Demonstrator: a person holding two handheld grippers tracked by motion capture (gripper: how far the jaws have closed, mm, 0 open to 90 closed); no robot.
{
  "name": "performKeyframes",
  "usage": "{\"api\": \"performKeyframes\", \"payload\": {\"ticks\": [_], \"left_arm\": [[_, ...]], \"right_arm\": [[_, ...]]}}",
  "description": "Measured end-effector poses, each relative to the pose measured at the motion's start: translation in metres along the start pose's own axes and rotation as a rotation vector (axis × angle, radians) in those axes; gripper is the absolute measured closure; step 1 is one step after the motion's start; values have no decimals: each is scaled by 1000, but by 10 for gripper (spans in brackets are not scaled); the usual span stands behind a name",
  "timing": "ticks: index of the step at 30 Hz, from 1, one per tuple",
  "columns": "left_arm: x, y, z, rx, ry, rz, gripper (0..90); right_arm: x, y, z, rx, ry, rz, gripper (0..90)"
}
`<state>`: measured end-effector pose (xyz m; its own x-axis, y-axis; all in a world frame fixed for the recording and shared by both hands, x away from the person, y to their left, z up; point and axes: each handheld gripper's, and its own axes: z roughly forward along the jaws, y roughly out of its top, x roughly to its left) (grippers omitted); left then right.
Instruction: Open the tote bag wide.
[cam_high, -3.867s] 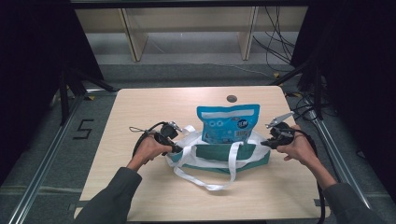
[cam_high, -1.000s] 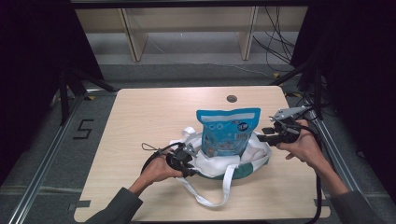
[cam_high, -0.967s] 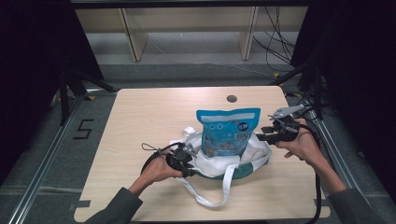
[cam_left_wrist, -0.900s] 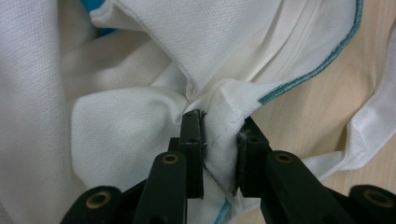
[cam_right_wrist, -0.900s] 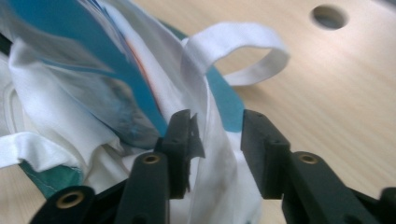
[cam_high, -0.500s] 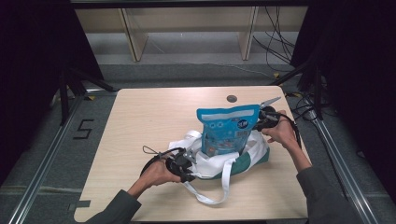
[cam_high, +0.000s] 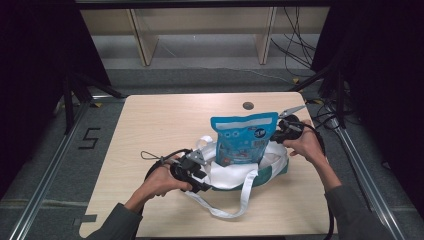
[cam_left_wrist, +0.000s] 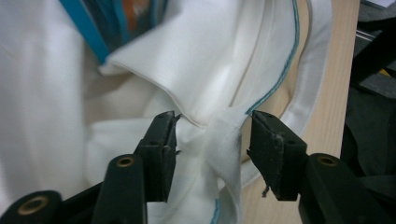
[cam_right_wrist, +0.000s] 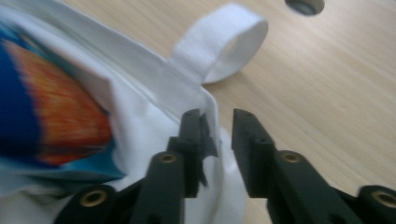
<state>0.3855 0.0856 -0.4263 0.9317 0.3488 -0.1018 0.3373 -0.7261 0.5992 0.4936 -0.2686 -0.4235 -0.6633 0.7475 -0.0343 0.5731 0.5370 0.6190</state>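
lab recording bay: black curtains (cam_high: 35, 75), loose cables (cam_high: 292, 45), floor rails (cam_high: 45, 185)

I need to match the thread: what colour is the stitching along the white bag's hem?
Teal-blue stitching on the white bag, clearest in the left gripper view.

Evenly lit from above on the tabletop (cam_high: 150, 125), bright and free of glare; dark and nearly black around it. Soft, short shadows beside the white bag (cam_high: 235, 172). Slightly soft in the high view. In the gripper views, sharp at the jaws, blurred beyond them: smeared colour on the blue pouch (cam_right_wrist: 42, 116), overexposed white fabric.
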Motion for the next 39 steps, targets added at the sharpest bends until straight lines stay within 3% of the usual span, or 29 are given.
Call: {"api": "performKeyframes", "payload": {"ticks": [1,2,3,5,7,8,9,11,12,13,15,17,18,20,21,23,24,25,26,28,30,31,32,33,35,36,37,38,39], "left_arm": [[1,2,-5,-3,6,-34,496],[3,5,-8,-15,15,-56,482],[12,12,-14,-34,38,-42,472],[16,14,-17,-53,44,-65,484],[22,20,-16,-70,63,-95,485],[26,22,-12,-44,77,-77,483],[28,24,-8,-21,98,-76,483],[32,27,7,65,200,-63,451],[34,28,11,104,233,-51,451],[36,29,16,128,253,-42,438],[40,31,23,123,285,-50,440],[43,33,31,143,279,-65,443],[41,33,37,154,266,-109,443],[45,36,47,181,280,-84,433],[48,38,52,207,297,-100,439],[52,40,53,217,306,-91,456],[52,39,53,211,302,-117,512],[56,40,51,216,320,-76,580],[59,38,50,195,306,-107,655],[66,39,46,204,287,-67,766],[68,39,44,195,281,-80,791],[70,39,44,185,272,-82,808],[73,39,44,194,242,-91,822],[75,39,43,193,239,-85,829],[78,38,41,181,240,-100,842],[80,37,39,174,241,-103,847],[82,36,37,169,242,-109,863],[83,35,36,172,238,-108,864],[87,34,36,164,222,-116,865]], "right_arm": [[4,1,-4,-20,-25,28,686],[4,-1,-22,-28,-4,-3,656],[10,-2,-29,-59,16,60,650],[12,-4,-37,-74,11,57,649],[18,-10,-48,-106,53,40,632],[29,-18,-54,-126,77,35,620],[29,-18,-54,-126,77,35,620],[42,-28,-60,-107,110,-14,604],[42,-28,-60,-107,110,-14,604],[52,-34,-62,-124,139,-15,605],[56,-36,-64,-123,158,-32,604],[72,-42,-60,-134,178,-72,586],[72,-42,-60,-134,178,-72,586],[86,-41,-55,-121,197,-89,582],[89,-39,-53,-106,196,-123,582],[94,-38,-51,-96,204,-106,582],[98,-37,-48,-114,202,-130,570],[101,-37,-47,-102,208,-132,560],[105,-38,-45,-87,216,-121,557],[112,-37,-36,-60,223,-155,547],[112,-36,-34,-77,219,-164,541],[115,-35,-32,-69,238,-134,530],[113,-32,-29,-78,240,-140,517],[114,-30,-27,-87,224,-141,504],[118,-27,-23,-74,220,-137,504],[115,-26,-20,-55,185,-199,503],[124,-27,-13,-26,236,-136,506],[127,-28,-12,-20,252,-127,522],[125,-29,-11,-5,216,-157,560]]}}
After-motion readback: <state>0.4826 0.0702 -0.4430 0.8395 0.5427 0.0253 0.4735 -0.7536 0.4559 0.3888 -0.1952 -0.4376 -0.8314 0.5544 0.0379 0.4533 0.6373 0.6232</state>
